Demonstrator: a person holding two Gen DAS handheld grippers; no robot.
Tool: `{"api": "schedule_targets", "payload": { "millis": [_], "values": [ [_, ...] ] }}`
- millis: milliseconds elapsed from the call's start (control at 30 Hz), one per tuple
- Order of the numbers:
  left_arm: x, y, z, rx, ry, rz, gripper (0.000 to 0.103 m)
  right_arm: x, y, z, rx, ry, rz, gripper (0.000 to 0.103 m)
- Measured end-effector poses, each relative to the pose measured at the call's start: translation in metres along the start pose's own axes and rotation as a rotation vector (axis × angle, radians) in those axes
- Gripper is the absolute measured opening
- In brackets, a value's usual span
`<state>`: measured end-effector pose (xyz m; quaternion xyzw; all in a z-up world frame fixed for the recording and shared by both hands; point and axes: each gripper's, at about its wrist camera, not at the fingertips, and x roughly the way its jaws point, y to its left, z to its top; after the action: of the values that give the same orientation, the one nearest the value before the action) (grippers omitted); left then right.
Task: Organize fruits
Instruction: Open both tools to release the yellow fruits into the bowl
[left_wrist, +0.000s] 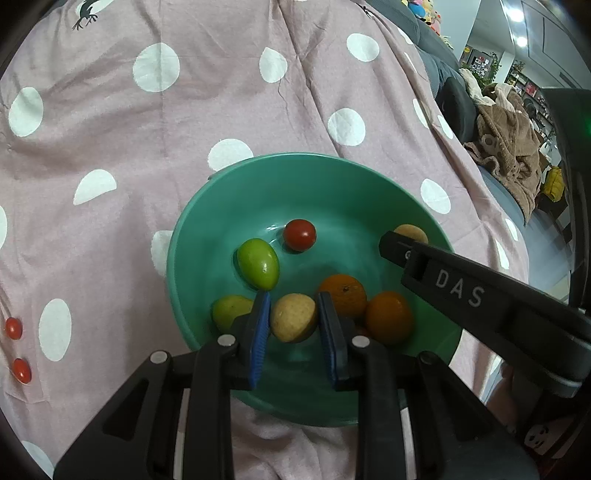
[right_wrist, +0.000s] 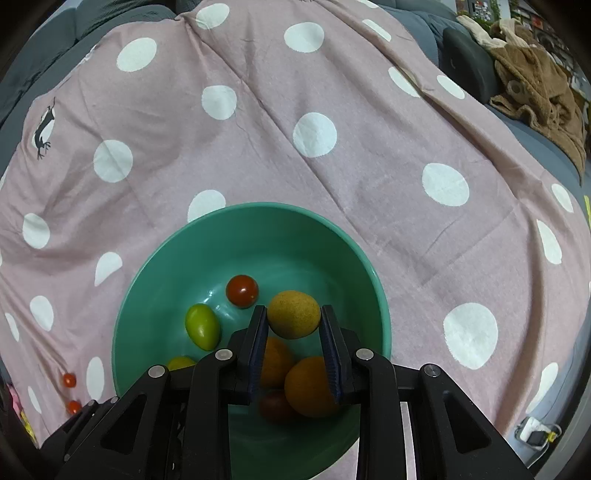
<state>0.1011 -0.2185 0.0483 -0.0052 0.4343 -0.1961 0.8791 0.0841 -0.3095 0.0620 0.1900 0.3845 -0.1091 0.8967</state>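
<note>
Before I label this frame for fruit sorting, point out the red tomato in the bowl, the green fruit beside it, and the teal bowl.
Red tomato (left_wrist: 299, 235), left wrist view, centre of its top.
Green fruit (left_wrist: 258, 263), left wrist view, middle of its skin.
Teal bowl (left_wrist: 295, 158), left wrist view, far rim.

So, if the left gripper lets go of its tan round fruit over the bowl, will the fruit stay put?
Probably not. The tan fruit looks round and smooth, so it would likely roll down the teal bowl and its curved wall. The oranges beside it may stop it.
</note>
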Motion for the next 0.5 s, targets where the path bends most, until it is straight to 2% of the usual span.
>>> {"api": "schedule_targets", "payload": {
  "millis": [500],
  "values": [
    [0.0029, -0.0015, -0.0003, -0.011, 0.006, -0.012, 0.026, 0.0050, -0.0032, -0.0018, 0.020, 0.028, 0.013, 0.030]
  ]
}}
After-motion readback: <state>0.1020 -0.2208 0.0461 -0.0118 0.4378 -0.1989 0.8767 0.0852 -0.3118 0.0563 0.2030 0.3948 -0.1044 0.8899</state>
